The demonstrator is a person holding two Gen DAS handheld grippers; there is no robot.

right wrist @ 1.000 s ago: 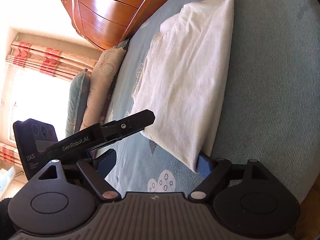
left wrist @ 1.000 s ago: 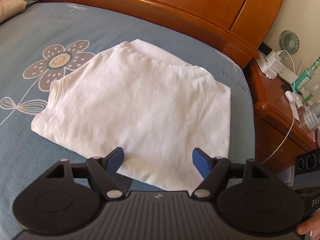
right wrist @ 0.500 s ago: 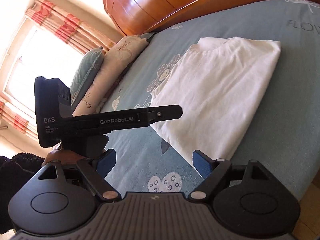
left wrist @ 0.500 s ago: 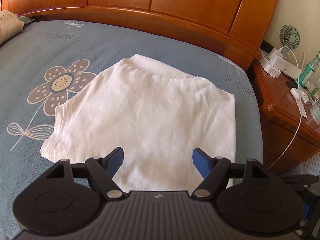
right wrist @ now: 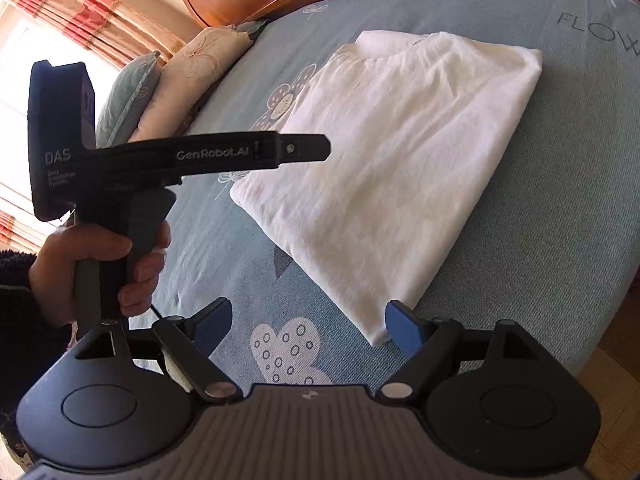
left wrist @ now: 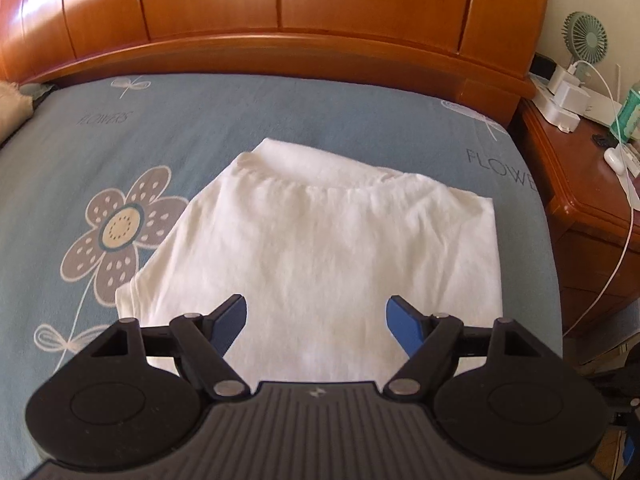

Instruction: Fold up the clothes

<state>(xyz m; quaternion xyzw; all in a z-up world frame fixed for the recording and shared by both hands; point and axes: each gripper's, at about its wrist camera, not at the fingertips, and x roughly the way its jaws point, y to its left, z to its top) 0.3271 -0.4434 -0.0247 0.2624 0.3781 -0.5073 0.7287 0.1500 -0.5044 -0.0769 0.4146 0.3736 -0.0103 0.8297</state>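
A white garment point(left wrist: 324, 240) lies folded into a flat rectangle on the blue flowered bedsheet point(left wrist: 120, 152). My left gripper point(left wrist: 316, 320) hovers open above its near edge, nothing between the blue pads. In the right wrist view the same garment point(right wrist: 404, 160) lies ahead, and my right gripper point(right wrist: 306, 326) stands open above the sheet by the garment's near corner, its right pad point(right wrist: 404, 326) next to that corner. The left gripper's body point(right wrist: 180, 156) shows there side-on, held by a hand point(right wrist: 100, 264) above the sheet left of the garment.
A wooden headboard point(left wrist: 280, 20) runs along the far side. A wooden nightstand point(left wrist: 592, 208) at the right carries a small fan point(left wrist: 584, 36), white chargers, a cable and a green bottle. Pillows point(right wrist: 176, 80) lie at the bed's left end near curtains point(right wrist: 80, 20).
The left gripper has shifted sideways and rolled, so the garment now sits centred ahead of it. The right gripper has risen and rolled level, clear of the garment's corner. Both stay open.
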